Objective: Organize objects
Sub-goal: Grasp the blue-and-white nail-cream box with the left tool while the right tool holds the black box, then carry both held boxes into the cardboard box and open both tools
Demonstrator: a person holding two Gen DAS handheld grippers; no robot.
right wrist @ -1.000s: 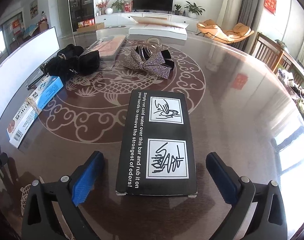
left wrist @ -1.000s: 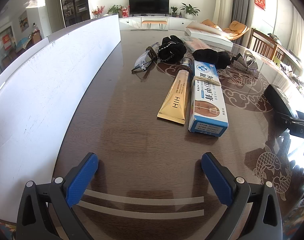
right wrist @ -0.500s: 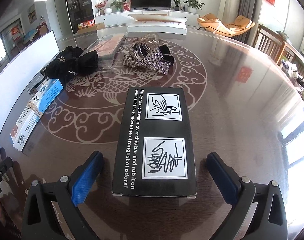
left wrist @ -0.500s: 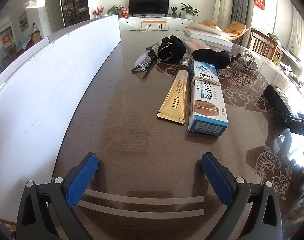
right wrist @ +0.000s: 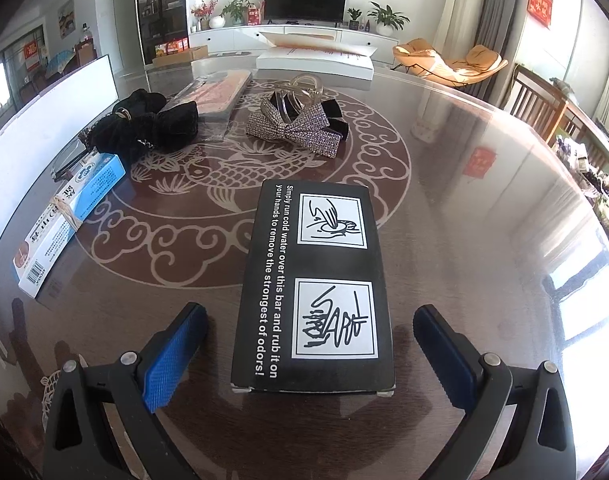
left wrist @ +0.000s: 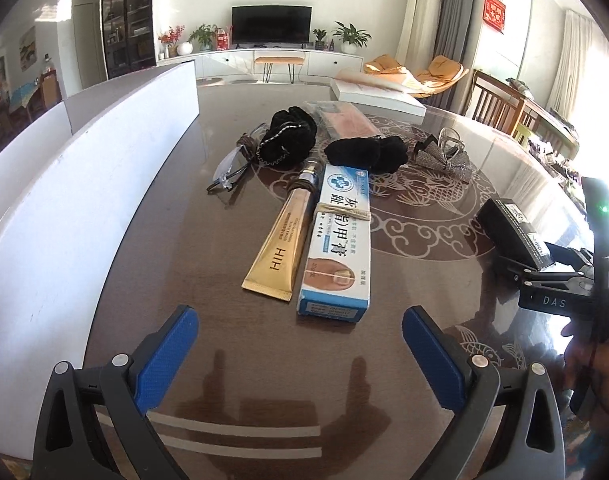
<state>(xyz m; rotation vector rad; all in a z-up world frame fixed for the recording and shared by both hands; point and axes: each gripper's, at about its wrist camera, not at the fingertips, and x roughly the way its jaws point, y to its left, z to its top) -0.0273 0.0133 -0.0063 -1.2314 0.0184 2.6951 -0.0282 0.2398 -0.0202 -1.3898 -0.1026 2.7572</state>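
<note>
A black box with white printed text (right wrist: 312, 280) lies on the glass table, its near end between the blue pads of my open right gripper (right wrist: 310, 348), which do not touch it. The box also shows at the right of the left wrist view (left wrist: 512, 232). My left gripper (left wrist: 300, 344) is open and empty, just short of a blue-and-white carton (left wrist: 338, 240) and a gold tube (left wrist: 282, 240) lying side by side. The carton also shows in the right wrist view (right wrist: 70, 216).
Further back lie glasses (left wrist: 234, 164), a black scrunchie (left wrist: 288, 140), a black cloth piece (left wrist: 368, 152), a sparkly bow clip (right wrist: 296, 126) and a pink flat pack (right wrist: 220, 90). A white board (left wrist: 76, 200) stands along the left. A white box (right wrist: 316, 60) sits at the far edge.
The right gripper has slid forward slightly, so the black box sits a little deeper between its fingers. The left gripper has barely moved.
</note>
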